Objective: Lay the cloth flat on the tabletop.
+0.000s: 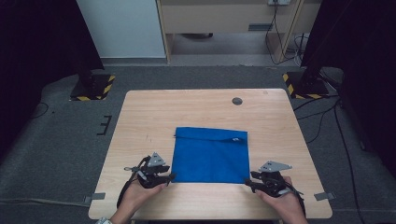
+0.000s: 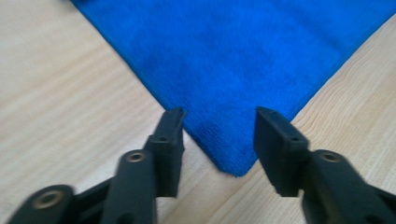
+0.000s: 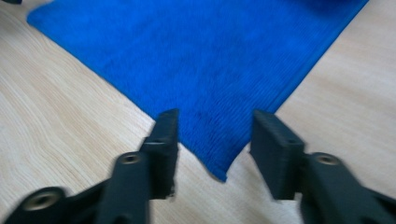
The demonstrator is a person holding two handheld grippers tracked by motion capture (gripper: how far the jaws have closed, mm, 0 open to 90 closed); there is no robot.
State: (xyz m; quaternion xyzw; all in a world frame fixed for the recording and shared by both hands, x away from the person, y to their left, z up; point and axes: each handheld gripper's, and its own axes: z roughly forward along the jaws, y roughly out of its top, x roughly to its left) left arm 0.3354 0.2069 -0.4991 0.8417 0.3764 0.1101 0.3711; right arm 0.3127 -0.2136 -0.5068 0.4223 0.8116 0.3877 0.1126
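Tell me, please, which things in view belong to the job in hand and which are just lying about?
In the job: blue cloth; left gripper, open at its near left corner; right gripper, open at its near right corner.
Lying about: the table's round dark grommet; floor cables.

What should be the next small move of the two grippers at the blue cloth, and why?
Probably both should close on the near corners. The blue cloth lies flat on the table. The left gripper is open with a cloth corner between its jaws, and the right gripper is open around the other near corner in the same way. Neither holds the cloth yet, so closing comes before any lift or fold.
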